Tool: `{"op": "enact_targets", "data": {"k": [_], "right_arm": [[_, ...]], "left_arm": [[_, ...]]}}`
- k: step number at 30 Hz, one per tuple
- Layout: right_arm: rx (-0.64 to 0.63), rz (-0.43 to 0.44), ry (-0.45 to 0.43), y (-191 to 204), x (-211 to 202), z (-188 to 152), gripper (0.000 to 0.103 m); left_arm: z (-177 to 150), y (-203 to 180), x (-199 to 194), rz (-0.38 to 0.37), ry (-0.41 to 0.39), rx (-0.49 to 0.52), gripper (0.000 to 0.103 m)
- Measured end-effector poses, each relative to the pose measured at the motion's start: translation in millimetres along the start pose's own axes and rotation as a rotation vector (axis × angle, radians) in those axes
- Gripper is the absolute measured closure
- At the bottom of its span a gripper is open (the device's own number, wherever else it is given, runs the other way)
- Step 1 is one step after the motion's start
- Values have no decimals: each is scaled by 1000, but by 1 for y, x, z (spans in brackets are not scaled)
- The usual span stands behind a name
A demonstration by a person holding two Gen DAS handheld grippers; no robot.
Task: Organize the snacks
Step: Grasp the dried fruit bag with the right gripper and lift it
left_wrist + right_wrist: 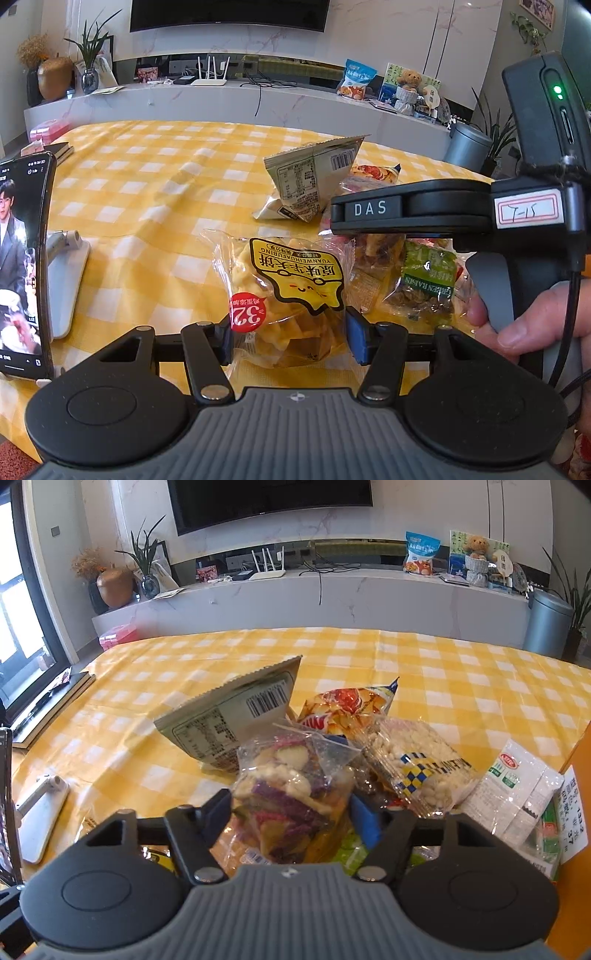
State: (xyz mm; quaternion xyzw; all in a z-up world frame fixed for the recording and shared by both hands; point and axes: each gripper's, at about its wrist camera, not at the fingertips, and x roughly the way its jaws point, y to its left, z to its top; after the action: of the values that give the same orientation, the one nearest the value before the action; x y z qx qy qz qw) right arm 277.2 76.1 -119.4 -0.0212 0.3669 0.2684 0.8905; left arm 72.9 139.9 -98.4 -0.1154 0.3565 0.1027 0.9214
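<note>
My left gripper (290, 341) has its jaws wide on either side of a clear waffle-biscuit packet (288, 295) with a yellow label, lying on the yellow checked tablecloth (147, 177); whether the pads press it I cannot tell. My right gripper (290, 814) has its jaws around a clear bag of mixed dried vegetable chips (291, 790), apparently gripping it above the snack pile. The right gripper's body (443, 210) shows in the left wrist view above the pile. The pile holds a green raisin packet (424, 280), a grey-green pouch (236, 720), a white puffed-snack pack (417, 764) and a red-orange bag (347, 705).
A phone (22, 269) on a white stand (66, 280) plays video at the left. White-green milk cartons (517, 794) and an orange box (576, 812) stand at the right. A book (51, 705) lies at the far left table edge.
</note>
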Motion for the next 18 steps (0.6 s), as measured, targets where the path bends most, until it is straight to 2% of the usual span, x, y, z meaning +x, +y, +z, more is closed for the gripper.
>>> {"op": "enact_targets", "data": {"k": [4, 9, 14, 18], "right_arm": [[-3, 19, -4, -2, -8, 0, 46], [13, 30, -51, -6, -34, 3, 47], [33, 65, -145, -14, -71, 6, 48], [102, 70, -186, -34, -98, 12, 48]], "left_arm": [[-1, -3, -8, 1, -13, 0, 39], [1, -5, -24, -3, -42, -6, 39], [5, -16, -46, -3, -98, 21, 39], [8, -25, -68, -12, -141, 35, 39]]}}
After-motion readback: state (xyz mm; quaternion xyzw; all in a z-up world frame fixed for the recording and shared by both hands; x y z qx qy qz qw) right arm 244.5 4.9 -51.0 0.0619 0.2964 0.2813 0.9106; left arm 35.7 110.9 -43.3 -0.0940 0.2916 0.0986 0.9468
